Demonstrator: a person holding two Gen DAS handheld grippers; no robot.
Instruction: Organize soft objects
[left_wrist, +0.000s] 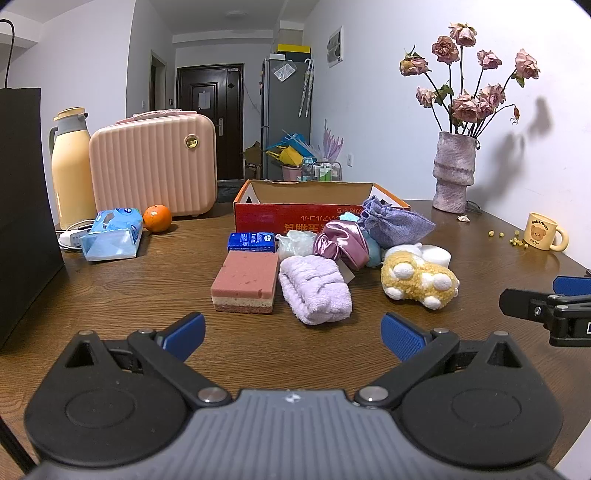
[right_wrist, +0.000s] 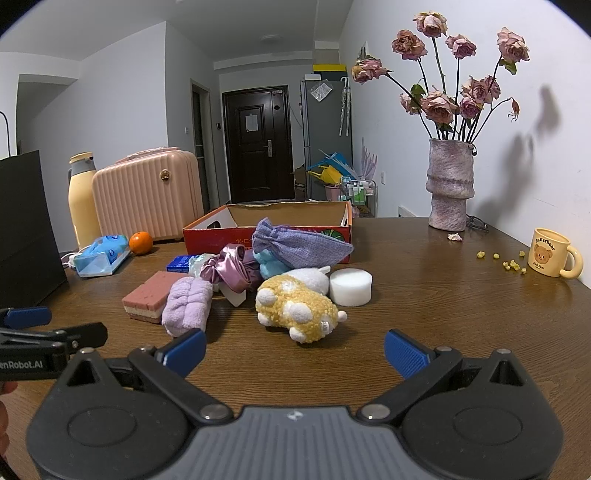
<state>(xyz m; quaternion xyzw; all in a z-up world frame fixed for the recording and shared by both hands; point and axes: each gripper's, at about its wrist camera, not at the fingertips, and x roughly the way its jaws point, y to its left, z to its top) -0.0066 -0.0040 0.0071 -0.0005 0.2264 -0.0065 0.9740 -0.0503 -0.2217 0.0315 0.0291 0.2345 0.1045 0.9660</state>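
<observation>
- Left gripper, black frame with blue finger pads, hung low over the brown wood-grain table; jaws spread wide, nothing between them.
- Right gripper, same build, also stood wide and empty over the table, near the soft pile.
- In the left wrist view the right gripper showed at the right edge; in the right wrist view the left gripper showed at the left edge.
- Soft things lay in 1 loose heap mid-table, in front of the red open-topped cardboard box.
- Pink layered rectangular sponge lay flat at the heap's left, just beside the rolled lilac fluffy towel.
- Yellow woolly plush toy with white patches lay nearest the right gripper, touching a white plush piece behind it.
- White round foam puck sat just beside the plush, on its right.
- Shiny mauve satin scrunchie sat between the towel and a light blue soft item.
- Grey-lilac woven drawstring pouch leaned on the heap, against the box front.
- Small blue rectangular packet lay behind the sponge.
- Box interior looked bare from both angles; its floor was hidden.
- Around the table: pink ribbed hard case, orange fruit, blue tissue pack, cream bear mug.
</observation>
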